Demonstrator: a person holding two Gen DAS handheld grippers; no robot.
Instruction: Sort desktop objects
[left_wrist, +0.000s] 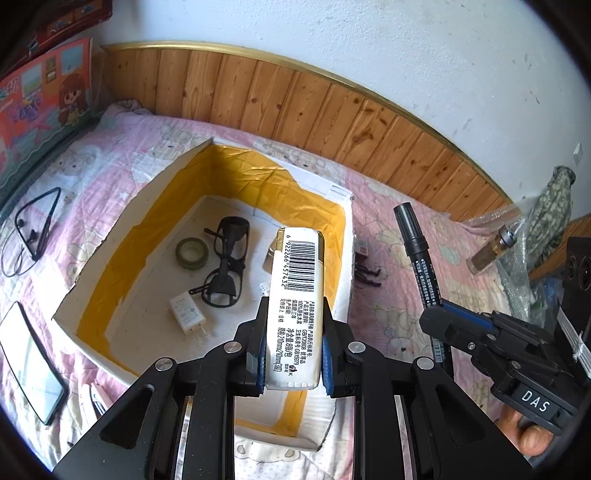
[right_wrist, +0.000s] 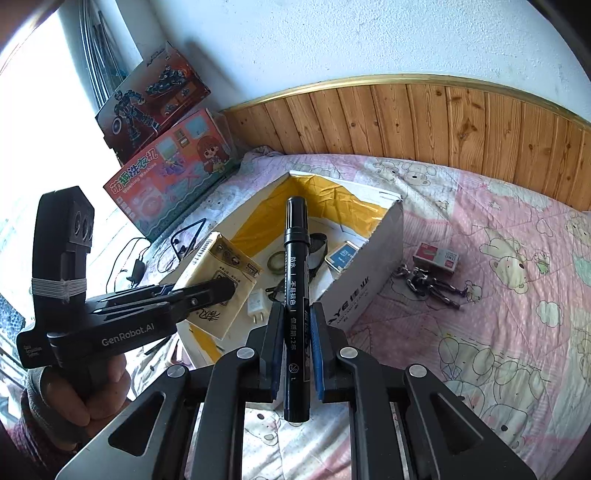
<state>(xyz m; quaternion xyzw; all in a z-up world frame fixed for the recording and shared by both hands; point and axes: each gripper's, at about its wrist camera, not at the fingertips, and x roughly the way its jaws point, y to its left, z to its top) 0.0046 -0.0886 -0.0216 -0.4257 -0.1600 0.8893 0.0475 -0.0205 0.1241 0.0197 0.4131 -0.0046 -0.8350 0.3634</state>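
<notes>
My left gripper is shut on a pale yellow tissue pack and holds it above the white box with yellow tape inside. The pack also shows in the right wrist view. My right gripper is shut on a black marker, held upright beside the box; the marker shows in the left wrist view too. In the box lie black glasses, a tape roll, a white charger and a blue card.
On the pink quilt lie a phone, neckband earphones, a key bunch, a small red box and a brown bottle. Toy boxes stand at the left. A wooden wall panel runs behind.
</notes>
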